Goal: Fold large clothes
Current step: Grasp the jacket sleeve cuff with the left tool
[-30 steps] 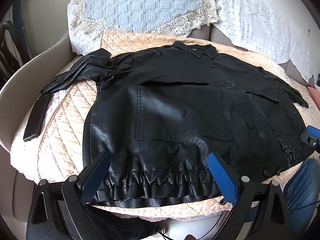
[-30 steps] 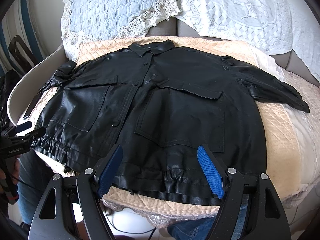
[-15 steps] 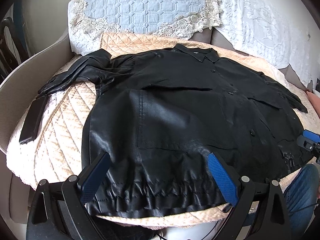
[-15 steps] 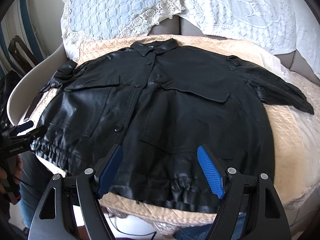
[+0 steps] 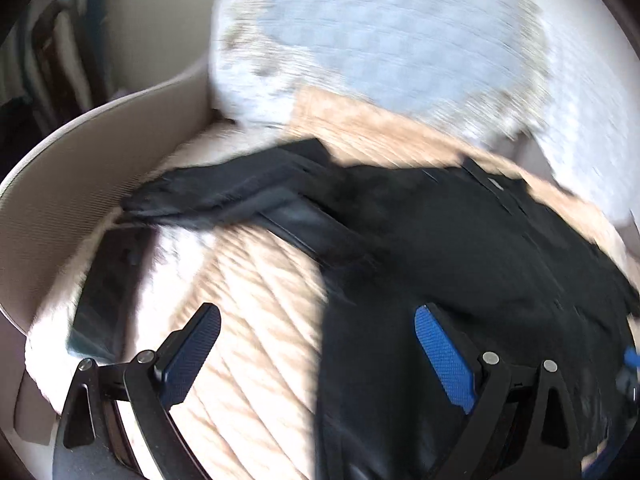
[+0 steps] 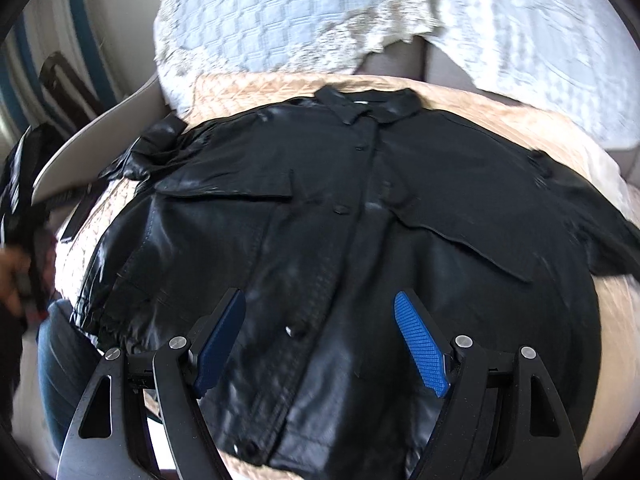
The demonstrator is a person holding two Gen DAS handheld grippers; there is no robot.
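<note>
Left wrist view: the left gripper [image 5: 316,346] hangs with its blue pads spread apart and nothing between them, above the peach quilted cover [image 5: 256,300]; the black jacket [image 5: 460,248] lies to one side of it, one sleeve [image 5: 208,196] stretched toward the sofa's curved armrest [image 5: 80,168]; a dark flat object [image 5: 104,292], perhaps a phone, lies beside the sleeve; the frame is heavily blurred.

Right wrist view: the right gripper [image 6: 320,338] is likewise spread wide and empty, low over the buttoned placket [image 6: 352,248] near the hem; the jacket lies front up, collar [image 6: 368,104] toward the lace-edged cushions [image 6: 280,20]; a hand [image 6: 12,276] shows at the frame's edge.

Step in hand: by all signs, lining up for the first fold; no cloth gripped yet.

Next move: probably the left gripper must settle on the sleeve or the side edge, pinch the slick fabric, and carry it across.
</note>
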